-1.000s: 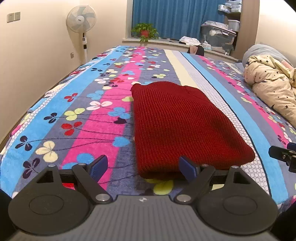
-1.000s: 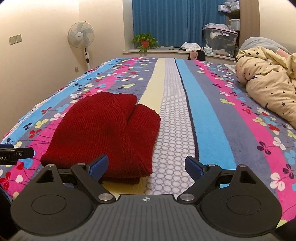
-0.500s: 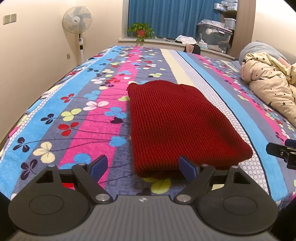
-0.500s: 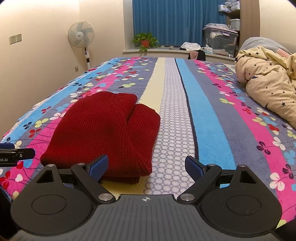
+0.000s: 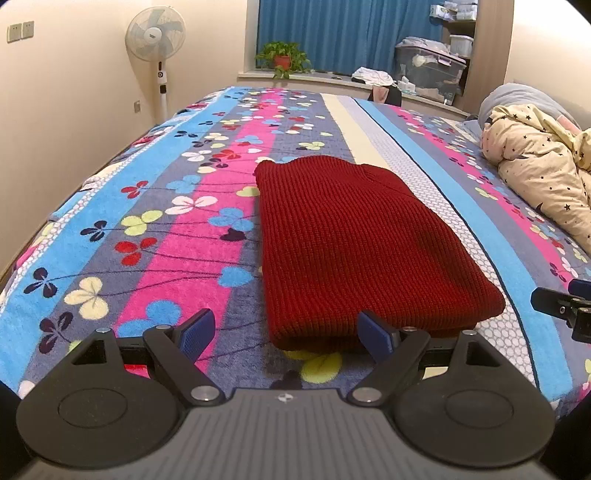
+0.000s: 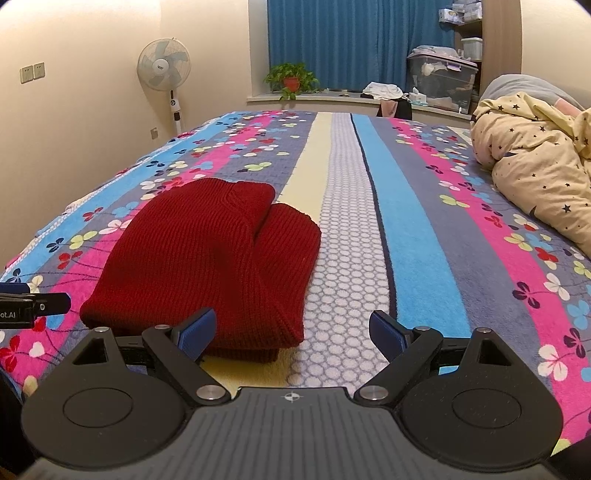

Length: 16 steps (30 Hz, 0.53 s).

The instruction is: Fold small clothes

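Both claws gape wide, holding nothing: the left claw (image 5: pixel 284 334) and right claw (image 6: pixel 291 332) sit low at the bed's near edge. Just beyond, at 12 o'clock from the left claw and 11 o'clock from the right, lies the folded red sweater (image 5: pixel 362 243), thick ribbed knit, on a fleecy striped floral blanket (image 6: pixel 417 236). A fan (image 5: pixel 155 29) stands at 10 o'clock.

A folded red knit garment (image 5: pixel 354 251) lies on a bed (image 5: pixel 155 236) covered with a striped, flower-patterned blanket. The left gripper (image 5: pixel 286 332) hangs wide apart at the garment's near edge, its blue-padded fingers (image 5: pixel 195 332) empty. The right gripper (image 5: pixel 565 306) shows partly at the right edge. A standing fan (image 5: pixel 157 33) stands by the wall.
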Motion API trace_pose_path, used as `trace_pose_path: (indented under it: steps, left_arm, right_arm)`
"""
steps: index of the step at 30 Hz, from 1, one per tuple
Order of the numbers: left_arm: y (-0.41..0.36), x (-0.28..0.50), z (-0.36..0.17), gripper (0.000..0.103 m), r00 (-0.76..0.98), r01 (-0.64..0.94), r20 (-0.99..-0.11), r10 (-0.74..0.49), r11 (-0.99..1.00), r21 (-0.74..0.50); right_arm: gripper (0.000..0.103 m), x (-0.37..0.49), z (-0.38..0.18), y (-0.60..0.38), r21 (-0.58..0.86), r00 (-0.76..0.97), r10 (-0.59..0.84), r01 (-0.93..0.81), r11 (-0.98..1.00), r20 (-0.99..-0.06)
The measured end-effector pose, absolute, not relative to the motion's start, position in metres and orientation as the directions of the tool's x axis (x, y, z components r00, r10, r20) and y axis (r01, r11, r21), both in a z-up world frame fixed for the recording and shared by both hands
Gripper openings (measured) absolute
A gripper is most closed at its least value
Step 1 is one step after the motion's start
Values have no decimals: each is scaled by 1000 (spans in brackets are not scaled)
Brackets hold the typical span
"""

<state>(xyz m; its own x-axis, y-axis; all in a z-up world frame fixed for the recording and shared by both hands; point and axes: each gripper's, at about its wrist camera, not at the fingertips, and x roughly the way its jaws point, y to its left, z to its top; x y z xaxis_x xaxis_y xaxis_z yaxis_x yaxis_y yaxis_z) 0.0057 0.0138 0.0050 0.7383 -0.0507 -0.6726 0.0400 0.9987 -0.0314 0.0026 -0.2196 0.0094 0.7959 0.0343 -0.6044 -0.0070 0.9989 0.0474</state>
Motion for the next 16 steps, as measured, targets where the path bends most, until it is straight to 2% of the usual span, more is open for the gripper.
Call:
trace_pose_path:
  steps: [16]
  left_arm:
    - [13,6,5,88,738,42,-673,-53,999,-32]
  right_arm:
    - [90,2,9,-218,42,794,35,-11,999,-607]
